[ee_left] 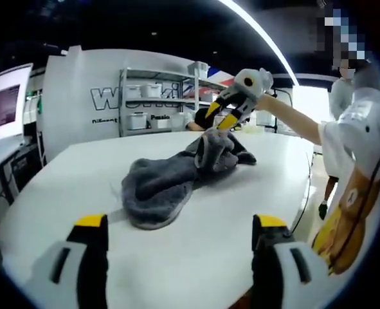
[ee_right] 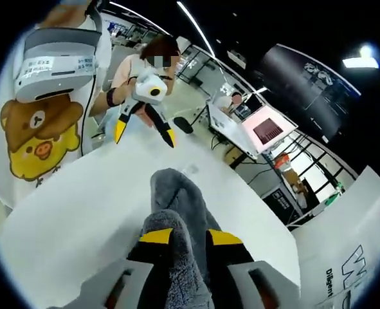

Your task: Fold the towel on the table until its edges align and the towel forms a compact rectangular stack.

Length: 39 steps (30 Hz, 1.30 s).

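Note:
A grey towel (ee_left: 161, 183) lies crumpled in a long heap on the white table (ee_left: 67, 174). Its far end is bunched up and lifted where my right gripper (ee_left: 220, 125) is shut on it, held by an arm reaching in from the right. My left gripper (ee_left: 180, 222) stands open near the table's front edge, short of the towel and holding nothing. In the right gripper view the towel (ee_right: 177, 193) runs away from my right gripper (ee_right: 190, 237), pinched between its yellow-tipped jaws. Beyond the towel's far end my left gripper (ee_right: 144, 134) hangs open over the table (ee_right: 74, 199).
A person in a bear-print apron (ee_left: 353, 193) stands at the table's right edge. A shelf of white bins (ee_left: 151, 96) and a white wall stand behind the table; a monitor (ee_left: 3, 106) is at the left. A lit screen (ee_right: 267, 129) sits past the table's far side.

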Available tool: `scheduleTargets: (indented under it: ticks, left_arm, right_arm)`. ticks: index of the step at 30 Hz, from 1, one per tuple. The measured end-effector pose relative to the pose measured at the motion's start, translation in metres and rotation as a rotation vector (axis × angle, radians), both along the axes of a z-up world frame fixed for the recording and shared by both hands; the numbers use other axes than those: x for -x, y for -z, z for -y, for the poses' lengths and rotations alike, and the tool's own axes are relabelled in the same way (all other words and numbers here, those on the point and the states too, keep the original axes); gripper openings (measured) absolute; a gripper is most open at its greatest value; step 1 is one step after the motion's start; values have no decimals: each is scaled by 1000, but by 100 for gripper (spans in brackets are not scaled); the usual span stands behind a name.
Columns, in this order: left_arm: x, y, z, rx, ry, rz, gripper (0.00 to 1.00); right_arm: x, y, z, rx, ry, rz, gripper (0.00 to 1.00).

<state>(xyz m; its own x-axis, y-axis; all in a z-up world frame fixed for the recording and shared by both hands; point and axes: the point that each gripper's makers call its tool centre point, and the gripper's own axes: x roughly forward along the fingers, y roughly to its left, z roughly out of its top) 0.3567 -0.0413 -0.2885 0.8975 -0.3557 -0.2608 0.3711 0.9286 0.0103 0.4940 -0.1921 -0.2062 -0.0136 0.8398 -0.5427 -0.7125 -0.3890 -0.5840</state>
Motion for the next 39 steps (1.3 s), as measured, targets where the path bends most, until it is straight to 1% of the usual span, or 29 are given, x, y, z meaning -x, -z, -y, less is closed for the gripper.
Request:
scheduleTargets:
  ticks: [3, 7, 9, 14, 17, 22, 27, 31, 33, 35, 39]
  left_arm:
    - [-1, 1, 1, 2, 5, -1, 97]
    - [-2, 0, 3, 4, 10, 1, 98]
    - [-2, 0, 3, 6, 12, 2, 98]
    - [-4, 2, 3, 7, 16, -3, 98]
    - [-4, 2, 3, 8, 20, -2, 98]
    - [-5, 0, 1, 9, 16, 0, 98]
    - [-5, 0, 0, 9, 14, 0, 98]
    - [-7, 1, 0, 8, 13, -4, 98]
    - [-8, 2, 0, 7, 15, -5, 98]
    - [-8, 2, 1, 6, 17, -5, 98]
    - [-10, 3, 2, 6, 18, -8, 98]
  right_arm:
    - [-2, -4, 7, -22, 23, -20, 28]
    - [-3, -8, 19, -52, 53, -42, 37]
    - [-4, -11, 25, -73, 68, -43, 42]
    - [0, -14, 37, -109, 88, -70, 51]
    - [1, -16, 44, -127, 103, -67, 56]
    - [12, -20, 55, -182, 133, -92, 66]
    - [22, -21, 66, -224, 166, -129, 74]
    - [29, -17, 81, -265, 222, -164, 86]
    - [31, -15, 90, -281, 252, -172, 89]
    - [34, -14, 97, -306, 273, -202, 91]
    - [40, -13, 109, -351, 312, -236, 96]
